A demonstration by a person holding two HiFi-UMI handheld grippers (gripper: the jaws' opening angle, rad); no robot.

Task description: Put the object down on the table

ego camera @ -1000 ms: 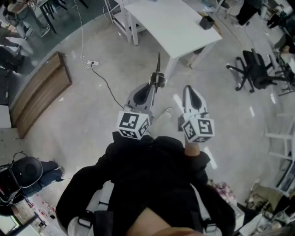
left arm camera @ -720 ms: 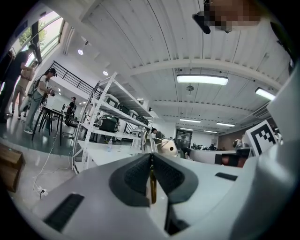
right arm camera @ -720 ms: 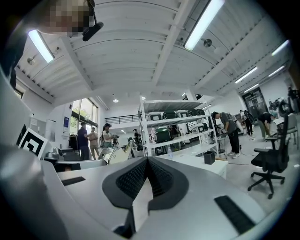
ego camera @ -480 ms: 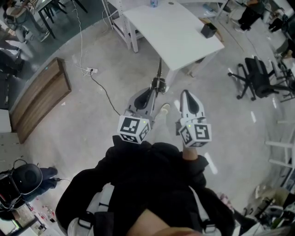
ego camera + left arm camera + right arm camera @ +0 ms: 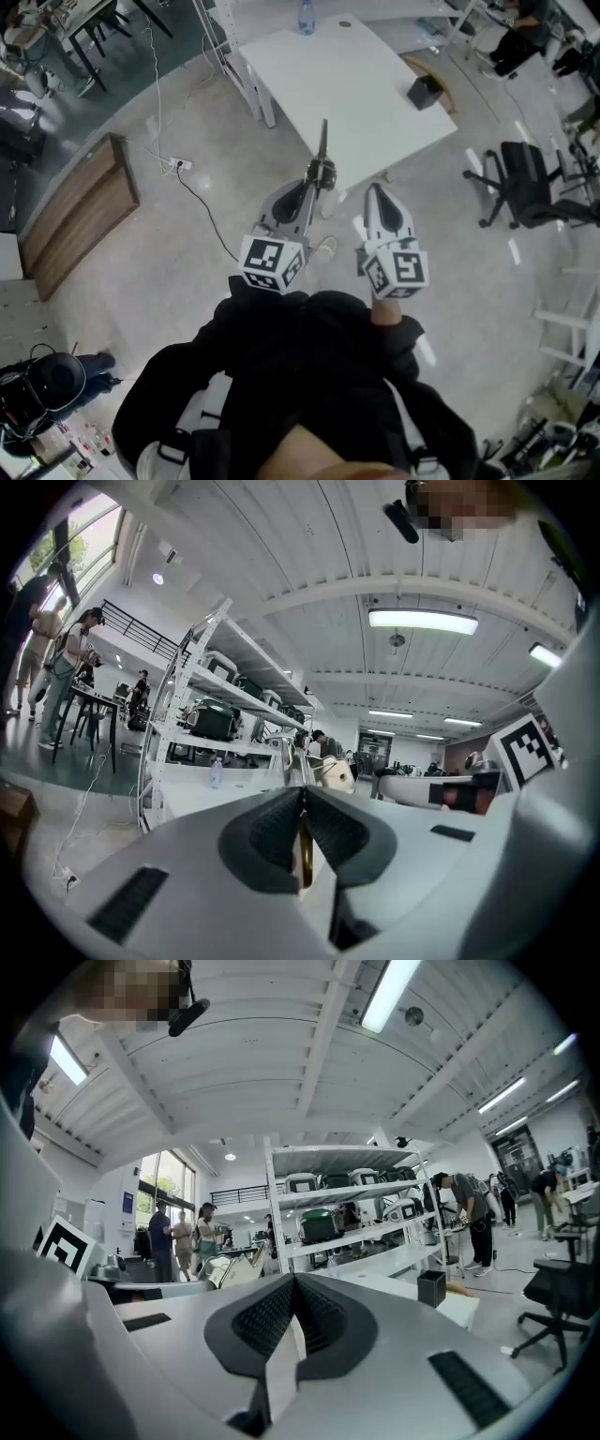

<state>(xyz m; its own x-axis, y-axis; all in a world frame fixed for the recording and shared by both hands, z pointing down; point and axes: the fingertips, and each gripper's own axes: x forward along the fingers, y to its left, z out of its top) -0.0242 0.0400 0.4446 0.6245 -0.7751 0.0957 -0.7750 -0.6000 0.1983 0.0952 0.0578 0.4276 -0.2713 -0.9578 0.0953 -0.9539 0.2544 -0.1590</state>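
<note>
My left gripper (image 5: 317, 180) is shut on a thin, long dark tool (image 5: 322, 145) that sticks out past its tips, toward the white table (image 5: 356, 84) ahead. In the left gripper view the pads (image 5: 272, 827) of my left gripper (image 5: 302, 794) pinch a brass-coloured part of the tool (image 5: 305, 850), and a slim metal end rises above them. My right gripper (image 5: 377, 190) is held beside the left, over the floor. Its jaws (image 5: 293, 1283) are shut with nothing between them. Both grippers are short of the table's near edge.
A black box (image 5: 425, 92) and a bottle (image 5: 306, 17) stand on the table. A black office chair (image 5: 525, 178) is at the right. A wooden bench (image 5: 80, 211) and a cable with a power strip (image 5: 183, 165) lie at the left. Shelving (image 5: 216, 714) and people stand beyond.
The table has come nearer and fills more of the head view. Both grippers keep their pose, and the tool stays in the left one.
</note>
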